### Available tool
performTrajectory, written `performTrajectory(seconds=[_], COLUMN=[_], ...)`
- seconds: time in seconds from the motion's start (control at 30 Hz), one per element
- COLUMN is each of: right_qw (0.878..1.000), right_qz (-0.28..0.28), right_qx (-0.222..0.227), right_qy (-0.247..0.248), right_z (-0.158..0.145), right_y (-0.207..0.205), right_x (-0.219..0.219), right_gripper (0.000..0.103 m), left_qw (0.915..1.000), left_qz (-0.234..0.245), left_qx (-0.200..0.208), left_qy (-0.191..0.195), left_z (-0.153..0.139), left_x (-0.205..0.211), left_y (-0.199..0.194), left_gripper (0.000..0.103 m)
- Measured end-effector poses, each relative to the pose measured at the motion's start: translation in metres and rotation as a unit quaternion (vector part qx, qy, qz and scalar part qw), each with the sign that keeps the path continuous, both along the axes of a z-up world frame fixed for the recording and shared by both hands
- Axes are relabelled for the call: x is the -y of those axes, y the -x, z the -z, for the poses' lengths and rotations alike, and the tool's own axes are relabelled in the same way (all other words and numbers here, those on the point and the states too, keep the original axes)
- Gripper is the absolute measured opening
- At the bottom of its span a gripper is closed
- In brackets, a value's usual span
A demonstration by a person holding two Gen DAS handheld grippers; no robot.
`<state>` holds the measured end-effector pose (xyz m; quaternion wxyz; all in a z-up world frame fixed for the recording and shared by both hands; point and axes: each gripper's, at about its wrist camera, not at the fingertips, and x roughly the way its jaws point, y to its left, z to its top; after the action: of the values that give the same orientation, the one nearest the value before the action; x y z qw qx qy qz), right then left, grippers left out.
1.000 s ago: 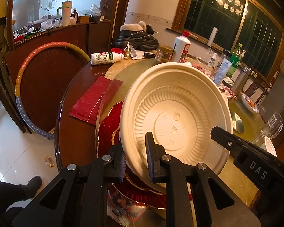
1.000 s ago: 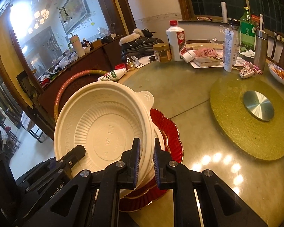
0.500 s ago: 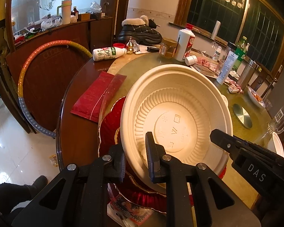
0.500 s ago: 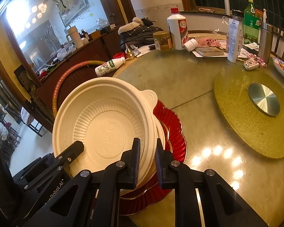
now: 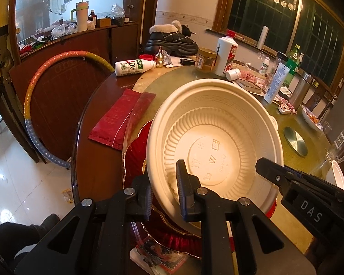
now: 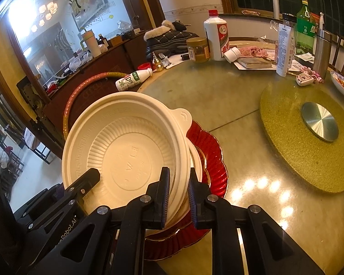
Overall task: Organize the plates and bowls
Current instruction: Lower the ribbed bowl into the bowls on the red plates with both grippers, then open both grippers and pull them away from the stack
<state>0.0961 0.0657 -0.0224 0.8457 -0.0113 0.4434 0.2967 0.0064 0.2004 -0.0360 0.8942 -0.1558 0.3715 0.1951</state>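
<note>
While both grippers [image 5: 164,189] [image 6: 177,197] stay clamped on its rim, the bowl [image 5: 217,142] has lowered toward the red plate [image 6: 208,158]

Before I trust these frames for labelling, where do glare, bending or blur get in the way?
Right wrist view: lamp glare spots on the table, blown-out window top left. Left wrist view: fisheye bends the window frame; floor glare lower left. The cream bowl is sharp in both, evenly lit; corners go dark.

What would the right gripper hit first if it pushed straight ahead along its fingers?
The right gripper is shut on the cream bowl rim, so that bowl comes first. Beyond it probably the red plate underneath; depth is unclear.
</note>
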Motion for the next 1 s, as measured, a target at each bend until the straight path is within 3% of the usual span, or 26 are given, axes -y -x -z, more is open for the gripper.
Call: performTrajectory(seconds=[0.27,0.4,0.5,0.57,0.7,0.77,0.83,0.9,1.0], right_qw=[1.000,1.000,1.000,0.999,0.998,0.996,0.994,0.992,0.989], right_qz=[0.003,0.009,0.014,0.019,0.026,0.023,0.024,0.030,0.048], right_qx=[0.007,0.018,0.025,0.029,0.039,0.041,0.032,0.015,-0.017], right_qy=[-0.002,-0.006,-0.013,-0.019,-0.050,-0.078,-0.101,-0.122,-0.139], right_z=[-0.002,-0.008,-0.012,-0.014,-0.024,-0.029,-0.032,-0.032,-0.026], right_y=[0.002,0.002,0.003,0.002,0.003,0.003,0.003,0.000,-0.006], right_x=[0.000,0.004,0.008,0.011,0.024,0.036,0.049,0.066,0.096], right_gripper=[0.018,0.027,0.037,0.047,0.069,0.073,0.080,0.081,0.083], left_qw=[0.9999,0.9998,0.9991,0.9977,0.9878,0.9791,0.9702,0.9682,0.9741], left_qz=[-0.014,-0.019,-0.036,-0.052,-0.100,-0.121,-0.136,-0.121,-0.063], left_qx=[0.004,0.008,0.023,0.040,0.110,0.153,0.195,0.216,0.216], left_qy=[-0.001,0.002,0.009,0.019,0.046,0.055,0.047,0.035,0.021], left_z=[-0.004,-0.006,-0.010,-0.013,-0.030,-0.041,-0.055,-0.066,-0.074], left_x=[-0.003,-0.006,-0.012,-0.016,-0.026,-0.026,-0.018,-0.002,0.029], left_y=[0.000,0.000,0.004,0.009,0.029,0.040,0.048,0.046,0.028], left_gripper=[0.016,0.020,0.037,0.061,0.072,0.085,0.085,0.089,0.092])
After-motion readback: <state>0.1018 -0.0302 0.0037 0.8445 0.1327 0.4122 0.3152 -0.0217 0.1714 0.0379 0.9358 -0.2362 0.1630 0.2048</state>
